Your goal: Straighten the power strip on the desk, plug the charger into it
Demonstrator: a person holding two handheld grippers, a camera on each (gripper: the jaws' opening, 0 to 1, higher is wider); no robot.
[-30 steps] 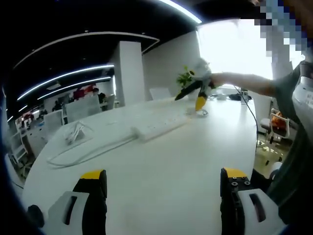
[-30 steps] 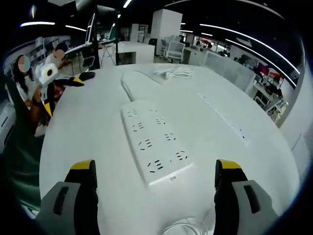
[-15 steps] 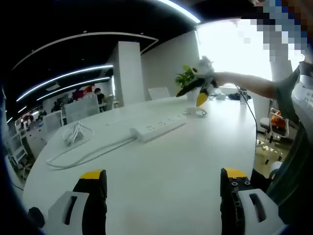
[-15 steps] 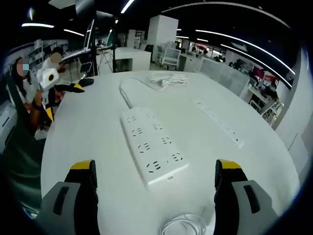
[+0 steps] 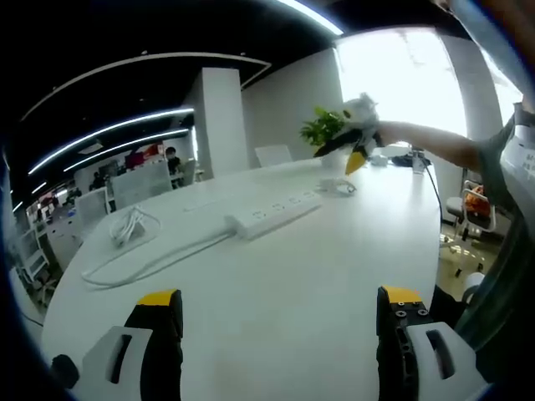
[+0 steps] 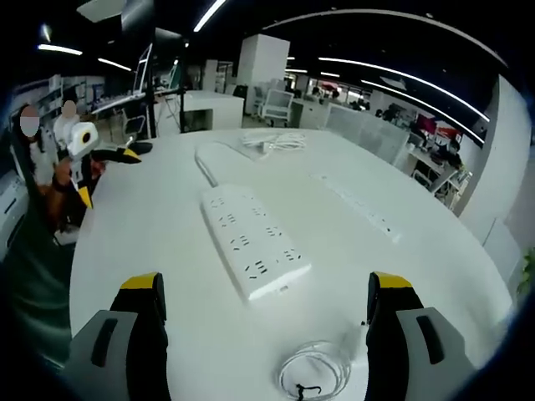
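Note:
The white power strip (image 6: 251, 242) lies flat on the round white table (image 6: 150, 234), straight ahead of my right gripper (image 6: 263, 334), which is open and holds nothing. A coil of thin charger cable (image 6: 313, 378) lies just before its jaws. In the left gripper view the power strip (image 5: 272, 215) lies far off mid-table, its cord (image 5: 150, 259) trailing left. The charger and its coil (image 5: 338, 188) rest beyond it, under the raised right gripper (image 5: 355, 142). My left gripper (image 5: 276, 334) is open over bare table. The left gripper (image 6: 84, 154) also shows at the table's left edge.
A bundled white cable (image 5: 129, 225) lies at the table's left; in the right gripper view the bundle (image 6: 272, 142) is at the far side. A long thin socket bar (image 6: 359, 205) runs along the table. A potted plant (image 5: 322, 129) stands behind. A person's arm (image 5: 426, 142) reaches in from the right.
My right gripper has lifted and drawn back from the power strip, so the cable coil now shows whole. In the left gripper view it has drifted slightly right. Both stay open.

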